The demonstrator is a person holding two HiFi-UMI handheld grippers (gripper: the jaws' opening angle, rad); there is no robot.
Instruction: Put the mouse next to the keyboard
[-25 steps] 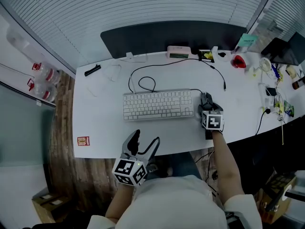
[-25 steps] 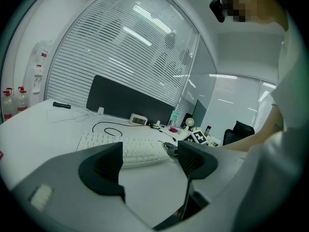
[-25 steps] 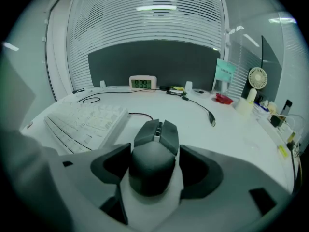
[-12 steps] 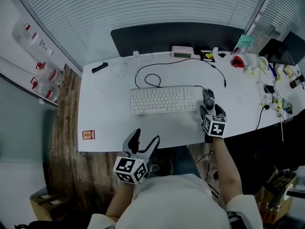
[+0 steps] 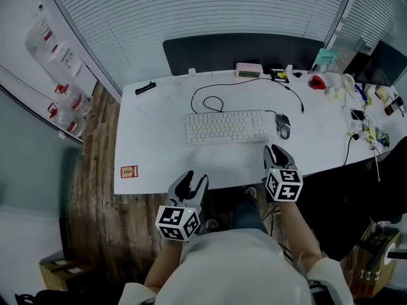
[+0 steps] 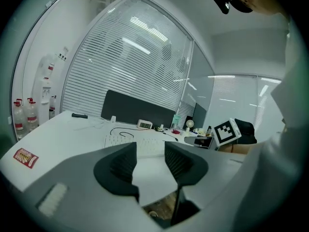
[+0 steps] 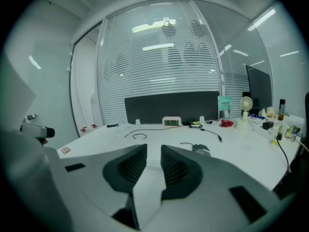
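Where the wood-grain floor (image 5: 95, 189) ends, a smooth white desk (image 5: 159, 151) with a rounded near edge fills the middle of the room. Pale slatted blinds (image 5: 210, 11) curve round behind it. A dark, flat panel (image 5: 241, 49) stands along the desk's far edge, with a small pale clock (image 5: 248, 70) in front of it. A thin black cable (image 5: 210, 100) loops on the desk beyond the keyboard (image 5: 226, 126), which is white, low and rectangular with rows of small keys. A red sticker (image 5: 129, 171) lies at the near left corner, and small clutter crowds the far right end.

The mouse (image 5: 283, 126) is dark grey, smooth and oval. It lies flat on the desk just right of the keyboard, its length running near to far, apart from both tools.

The left gripper (image 5: 193, 184) hangs off the near edge, well left of the mouse. Its ribbed dark jaws are closing with nothing between them. The right gripper (image 5: 278, 152) sits over the near edge, near the mouse but clear of it. Its jaws are closing too, to a narrow gap, and they are empty.
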